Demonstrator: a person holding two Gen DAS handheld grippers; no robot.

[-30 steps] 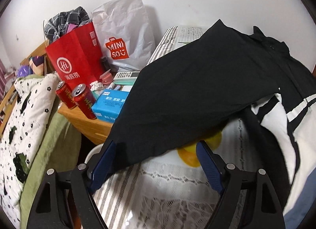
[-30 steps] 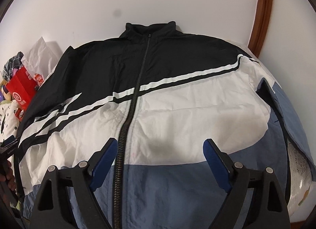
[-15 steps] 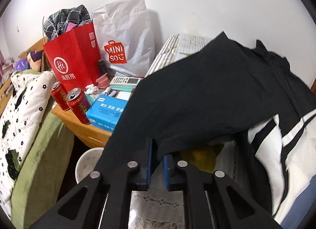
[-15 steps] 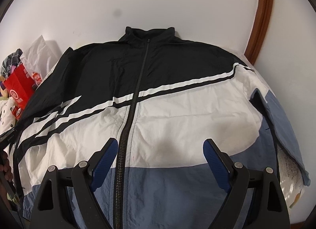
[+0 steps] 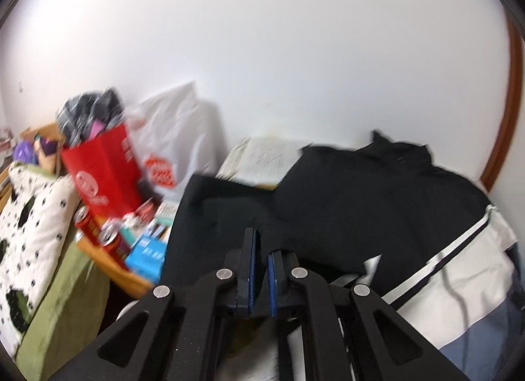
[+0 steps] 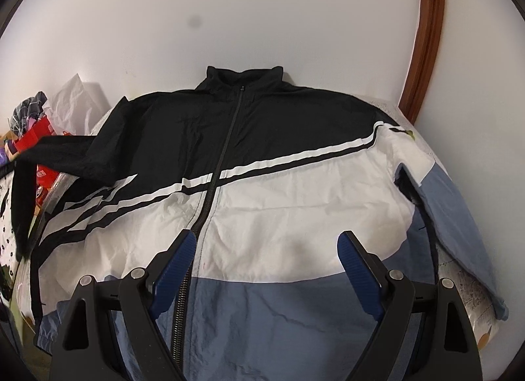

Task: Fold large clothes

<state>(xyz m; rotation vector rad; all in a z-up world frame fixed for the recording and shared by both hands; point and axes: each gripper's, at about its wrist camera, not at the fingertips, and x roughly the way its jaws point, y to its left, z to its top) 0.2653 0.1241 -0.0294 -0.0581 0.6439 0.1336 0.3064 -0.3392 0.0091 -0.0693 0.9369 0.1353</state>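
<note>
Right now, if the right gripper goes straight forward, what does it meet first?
Probably the white chest panel of the jacket, just right of its zipper; the open right gripper points there, though depth is unclear.

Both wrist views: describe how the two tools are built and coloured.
Left tool: matte black angular linkage arms with triangular cut-outs, silver round rivets, blue pads. Right tool: the same build, its blue pads ribbed. No cables, markings or sleeves visible.

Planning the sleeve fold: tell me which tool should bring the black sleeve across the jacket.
Left. The left tool is shut on the black sleeve, lifted off the bed beside the jacket. The right tool hangs open over the jacket's front, holding nothing.
</note>
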